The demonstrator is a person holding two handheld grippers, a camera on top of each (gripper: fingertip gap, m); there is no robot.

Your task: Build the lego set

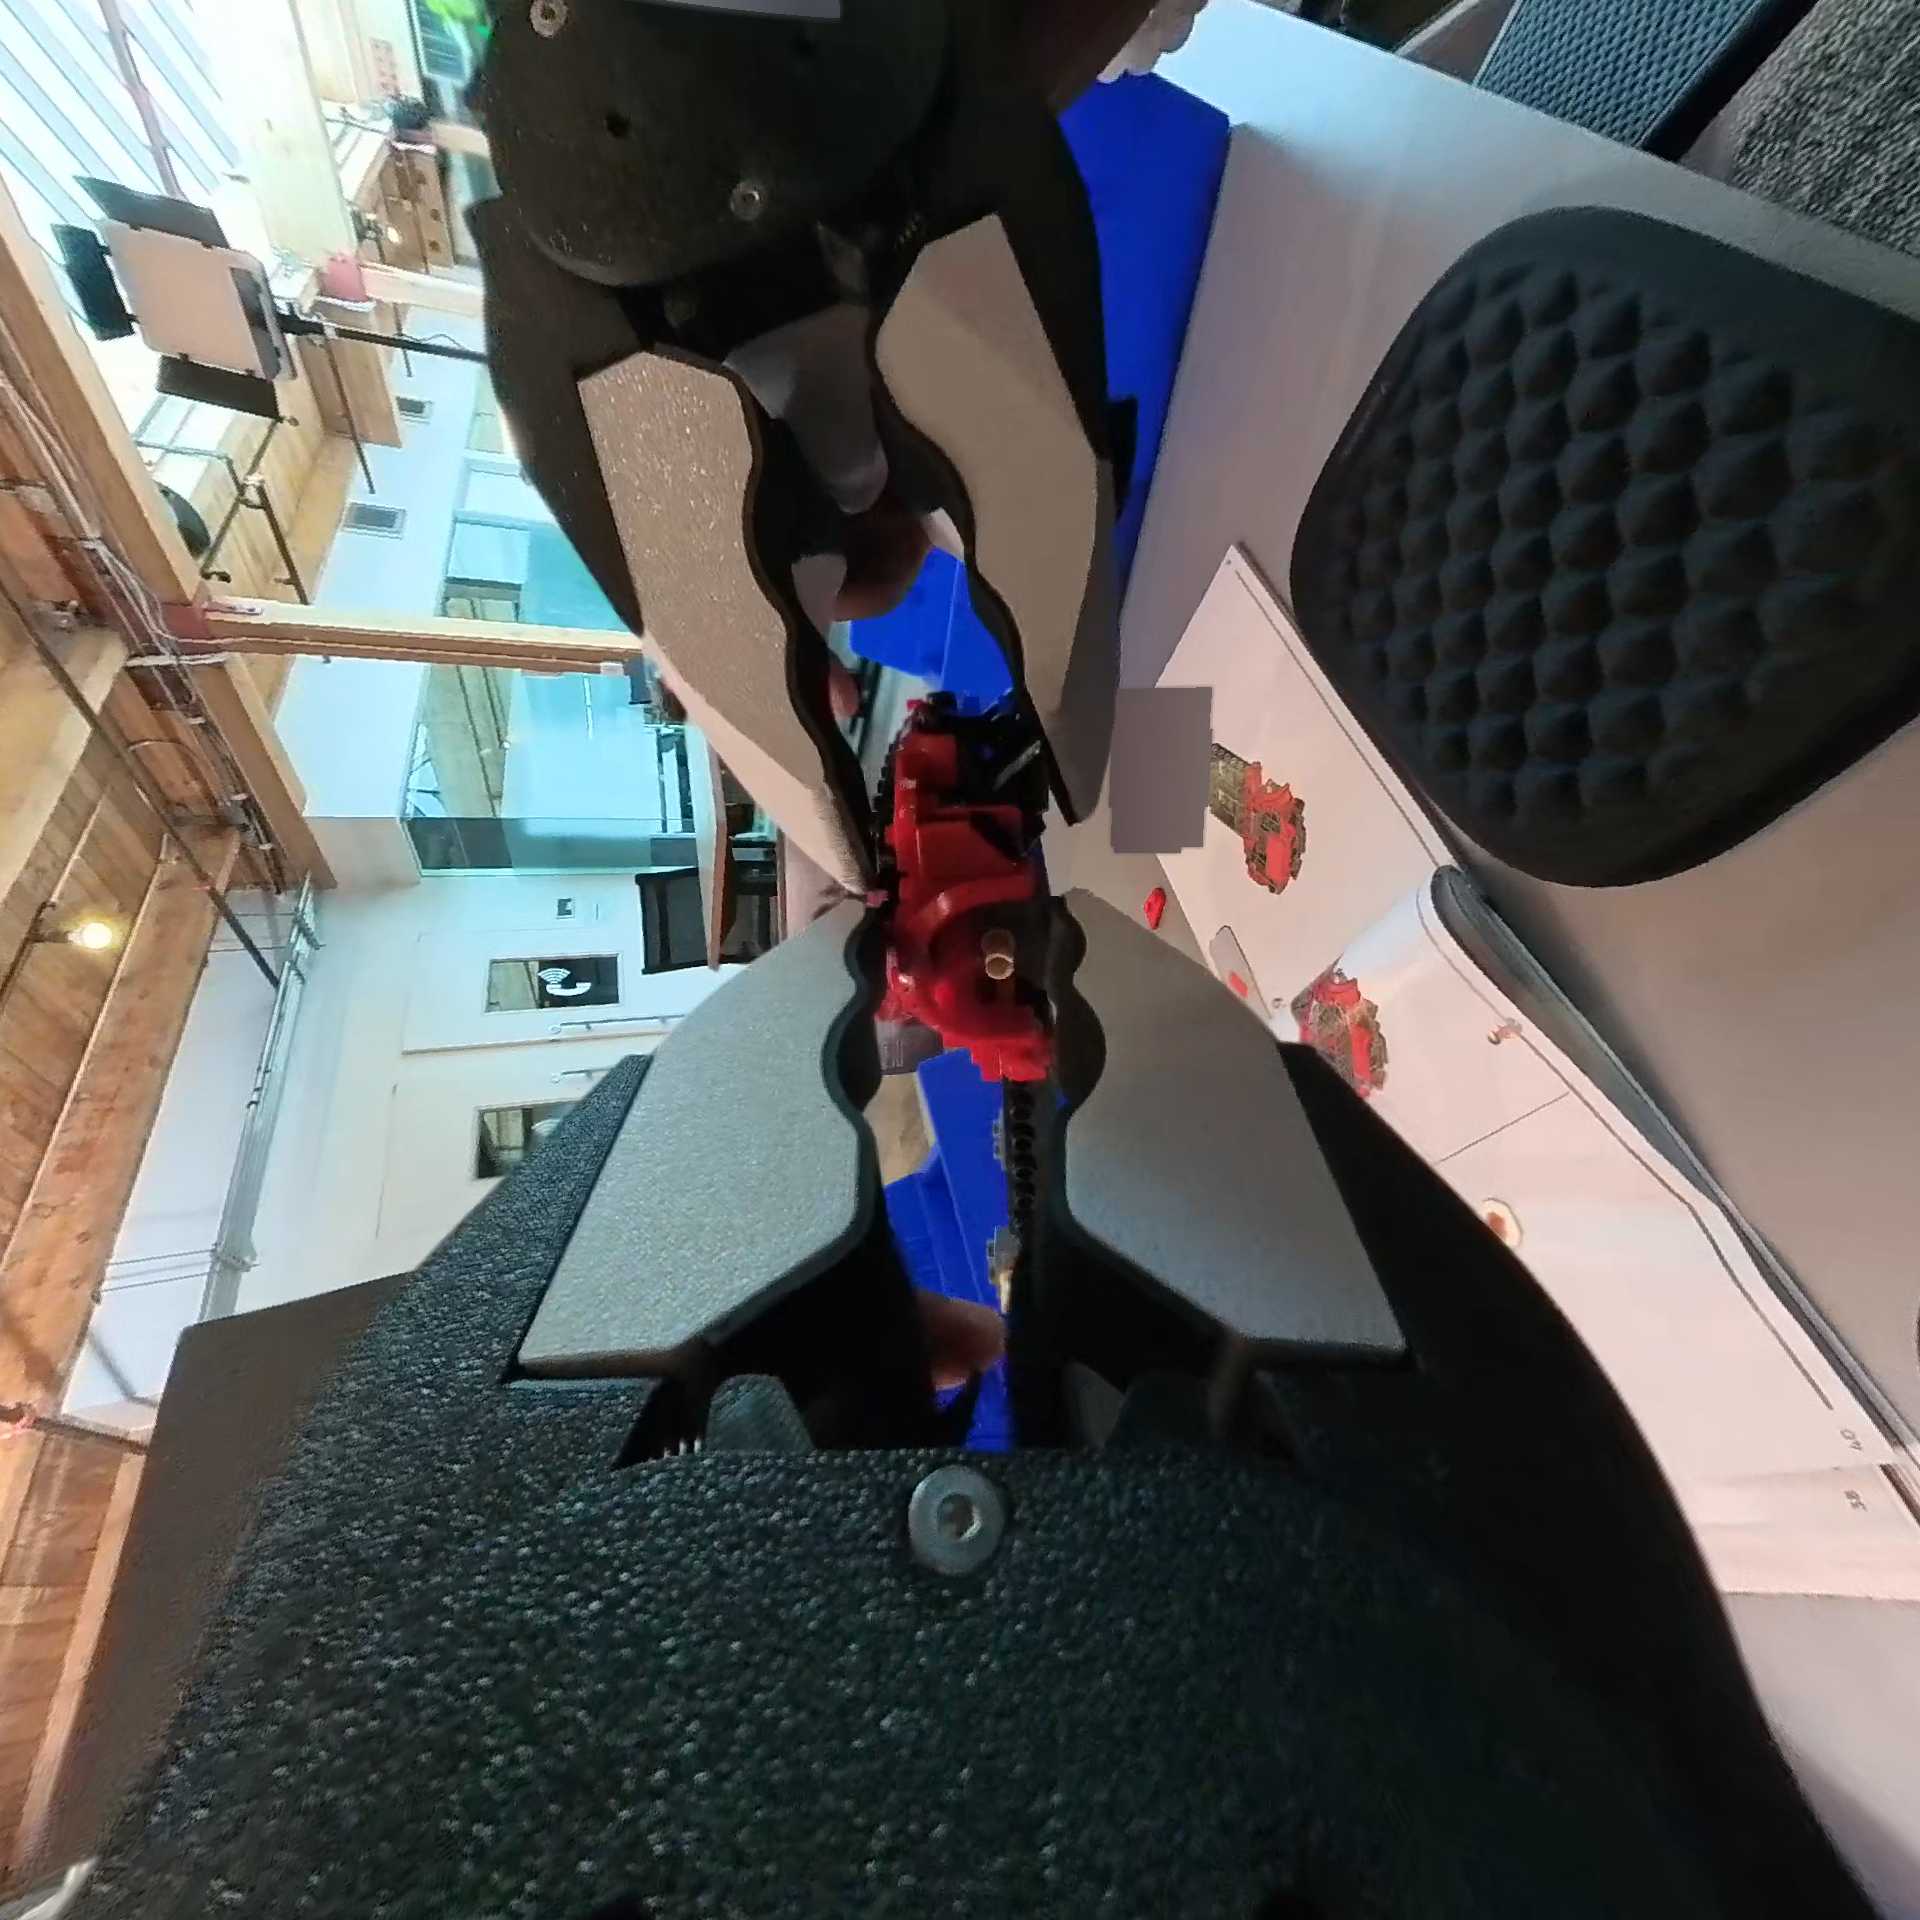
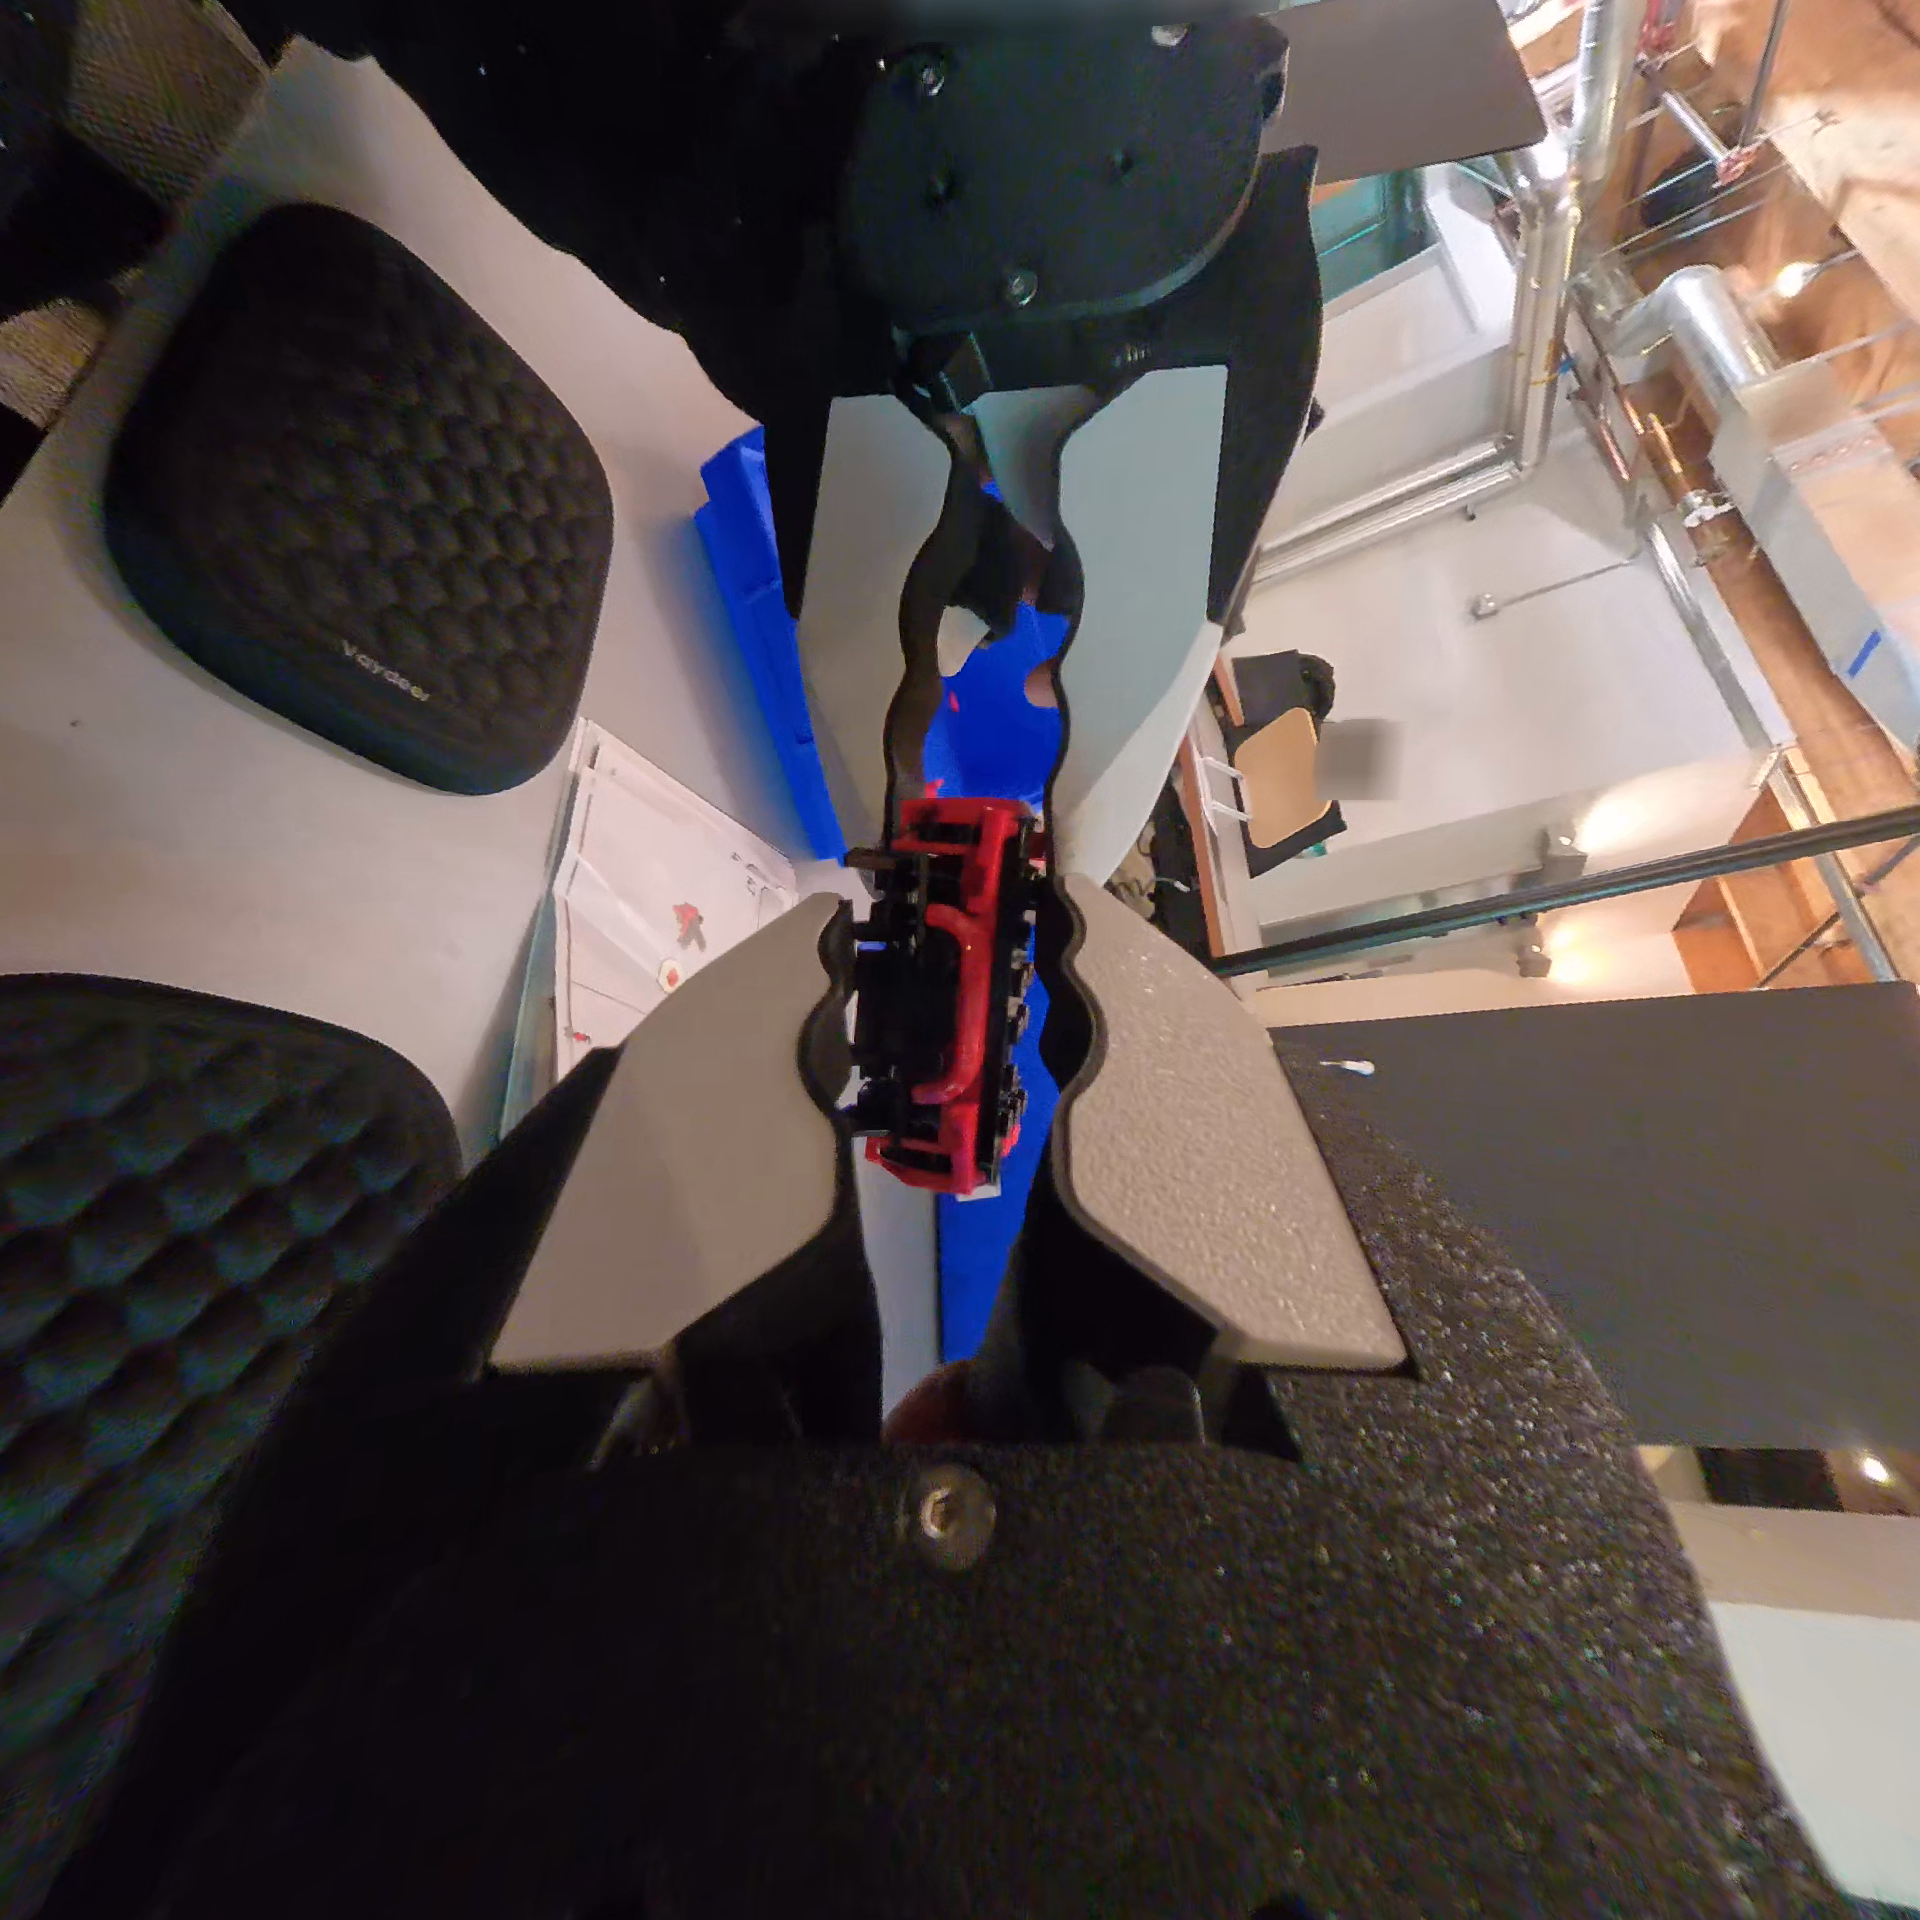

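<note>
A red and black lego model point(image 1: 951, 935) is held in the air between both grippers, which face each other tip to tip. My left gripper point(image 1: 966, 930) is shut on its near end. A black toothed strip point(image 1: 1029, 1174) of the model runs back between the left fingers. My right gripper point(image 1: 961, 831) comes in from above in the left wrist view and grips the far end. In the right wrist view, my right gripper point(image 2: 951, 925) is shut on the model point(image 2: 966, 997), and the left gripper point(image 2: 971, 821) meets it from the top.
An open instruction booklet point(image 1: 1507, 1143) lies on the white table point(image 1: 1351, 260) below, with a small red piece point(image 1: 1153, 906) on it. Black textured pads point(image 1: 1621, 540) point(image 2: 353, 488) point(image 2: 156, 1247) flank the booklet point(image 2: 665, 831). A blue tray point(image 2: 758, 644) lies beyond.
</note>
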